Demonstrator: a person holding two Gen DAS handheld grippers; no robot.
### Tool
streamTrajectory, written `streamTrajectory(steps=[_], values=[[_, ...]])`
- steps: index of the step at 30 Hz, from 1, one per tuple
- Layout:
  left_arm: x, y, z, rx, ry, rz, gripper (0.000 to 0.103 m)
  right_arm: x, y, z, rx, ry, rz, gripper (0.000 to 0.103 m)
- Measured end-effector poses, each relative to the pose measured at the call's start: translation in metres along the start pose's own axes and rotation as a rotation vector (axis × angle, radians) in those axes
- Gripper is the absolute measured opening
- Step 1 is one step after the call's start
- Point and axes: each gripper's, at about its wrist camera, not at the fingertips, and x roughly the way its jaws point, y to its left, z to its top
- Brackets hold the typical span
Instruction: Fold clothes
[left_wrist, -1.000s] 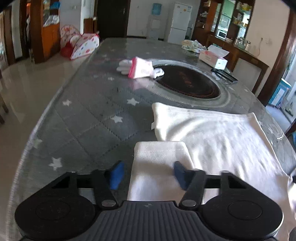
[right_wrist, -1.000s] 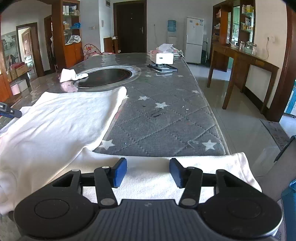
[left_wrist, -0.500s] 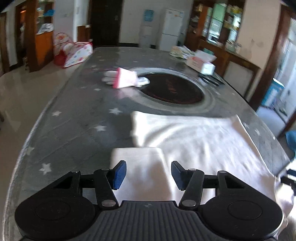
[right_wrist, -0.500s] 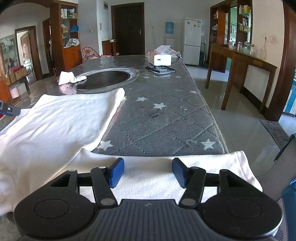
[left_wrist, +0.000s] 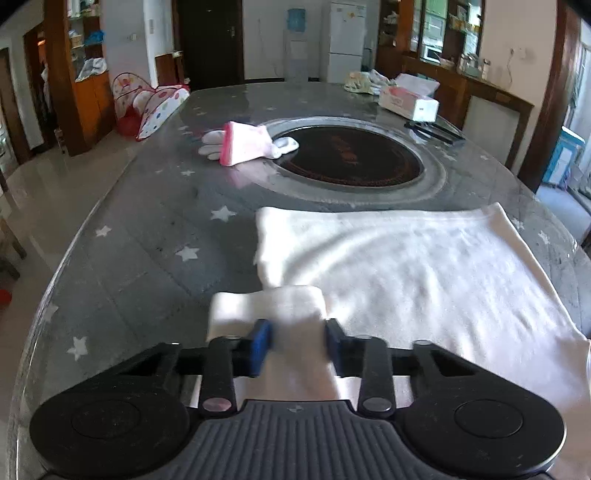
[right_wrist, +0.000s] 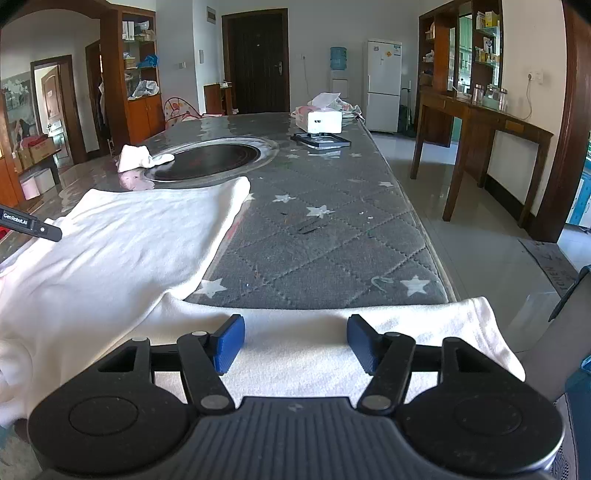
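A white shirt (left_wrist: 424, 277) lies spread flat on the grey star-patterned table (left_wrist: 147, 240). Its left sleeve (left_wrist: 269, 302) lies folded toward me, and my left gripper (left_wrist: 297, 345) straddles it with the jaws partly narrowed and cloth between the blue pads; some cloth still shows outside the left pad. In the right wrist view the shirt (right_wrist: 122, 243) reaches the table's near edge, where its right sleeve (right_wrist: 424, 325) lies flat. My right gripper (right_wrist: 297, 343) hovers over that sleeve, wide open and holding nothing.
A pink and white glove (left_wrist: 243, 142) lies beside the dark round inset (left_wrist: 351, 155) in the table's middle. A tissue box (right_wrist: 325, 120) and a flat black tray (right_wrist: 321, 140) sit farther back. The table edge (right_wrist: 436, 266) drops to tiled floor on the right.
The left gripper's jaws have narrowed around the left sleeve, and its view has swung slightly. The right gripper has opened a little wider over the right sleeve.
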Motion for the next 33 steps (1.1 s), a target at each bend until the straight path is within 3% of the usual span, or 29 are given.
streamTrajectory(steps=[3, 14, 19, 22, 30, 33], values=[[-0.014, 0.017, -0.002, -0.072, -0.033, -0.027, 0.008, 0.0, 0.0, 0.001, -0.001, 0.002, -0.002, 0.064], [-0.086, 0.092, -0.019, -0.282, -0.185, -0.016, 0.004, 0.001, 0.002, 0.001, -0.003, 0.008, -0.014, 0.067], [-0.098, 0.101, -0.024, -0.293, -0.147, -0.04, 0.005, 0.001, 0.003, 0.001, -0.005, 0.009, -0.019, 0.068], [-0.09, 0.078, -0.021, -0.231, -0.125, -0.067, 0.01, 0.001, 0.003, 0.0, -0.001, 0.006, -0.021, 0.069], [-0.034, 0.026, -0.005, -0.122, -0.051, -0.014, 0.044, 0.0, 0.002, -0.001, 0.002, 0.005, -0.017, 0.07], [-0.013, 0.007, 0.001, -0.082, -0.023, 0.008, 0.046, -0.001, 0.002, -0.002, 0.002, 0.0, -0.015, 0.071]])
